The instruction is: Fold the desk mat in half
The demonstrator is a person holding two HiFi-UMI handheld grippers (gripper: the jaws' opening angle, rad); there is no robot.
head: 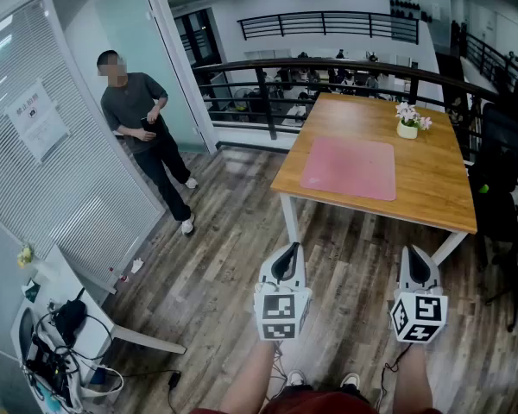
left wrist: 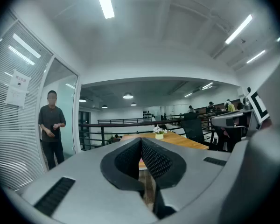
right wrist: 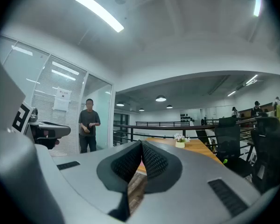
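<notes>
A pink desk mat [head: 350, 167] lies flat on a wooden table [head: 423, 192] ahead of me. Both grippers are held over the wood floor, well short of the table's near edge. My left gripper [head: 287, 261] is shut with nothing in it; its black pads [left wrist: 151, 157] meet at the tips. My right gripper [head: 417, 264] is also shut and empty, pads [right wrist: 151, 161] touching. In both gripper views the table shows only as a strip beyond the jaws, and the mat is almost hidden.
A small white pot of flowers [head: 408, 120] stands at the table's far right end. A person [head: 142, 136] stands at the left by a glass partition. A black railing [head: 328, 67] runs behind the table. Black office chairs [head: 501, 179] stand to the right. A white stand with cables [head: 60, 335] is at lower left.
</notes>
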